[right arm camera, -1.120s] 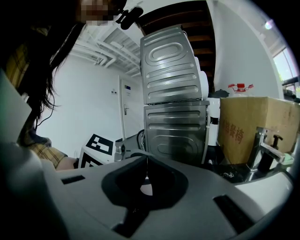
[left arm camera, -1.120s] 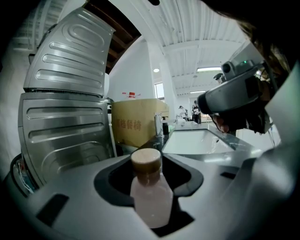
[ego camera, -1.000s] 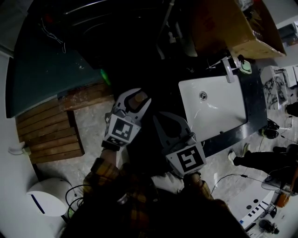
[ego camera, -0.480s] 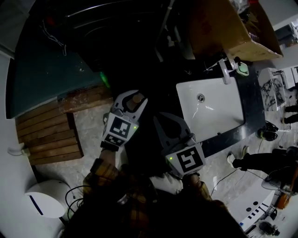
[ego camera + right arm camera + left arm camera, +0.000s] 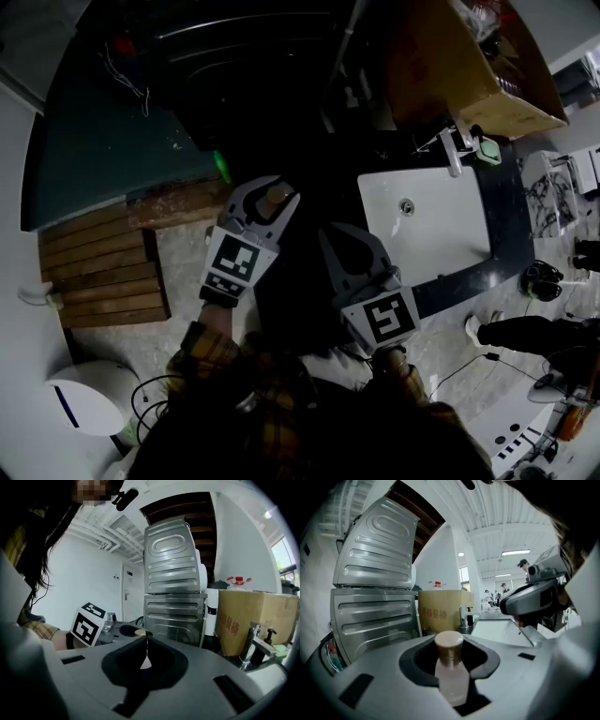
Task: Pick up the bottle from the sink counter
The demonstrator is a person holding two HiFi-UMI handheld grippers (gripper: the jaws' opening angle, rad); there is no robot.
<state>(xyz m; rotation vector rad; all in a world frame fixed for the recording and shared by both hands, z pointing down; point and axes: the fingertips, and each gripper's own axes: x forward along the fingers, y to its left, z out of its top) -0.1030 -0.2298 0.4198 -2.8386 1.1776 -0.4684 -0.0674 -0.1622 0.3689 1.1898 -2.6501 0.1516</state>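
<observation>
Left of centre in the head view, the left tool (image 5: pixel 270 192) is closed on a small pale bottle with a round brown cap (image 5: pixel 451 672), pinched by its body between the two grey jaws. The bottle stands upright in the grip with the cap uppermost. It hangs clear of the dark bench (image 5: pixel 511 216), which carries the white rectangular sink (image 5: pixel 431 225) at right of frame, and it sits over the floor next to a brown slatted wooden platform (image 5: pixel 94 272).

The right tool (image 5: pixel 146 644) holds nothing: its jaws meet, leaving only a hairline slit, and it hangs between the left tool and the sink.

Judged from this layout, the pick-up looks essentially done, since the bottle is gripped and off the bench. At most, carrying it off or steadying it remains.

Several things are hard to make out:
- The base of the bottle is sunk in the tool's dark throat.
- Only the cap shows from the head view.
- The dark marking on the cap is too blurred to read.
- The upper middle of the head view is nearly black.
- The tan cardboard box (image 5: pixel 450 56) covers the bench behind the chrome tap (image 5: pixel 455 145).
</observation>
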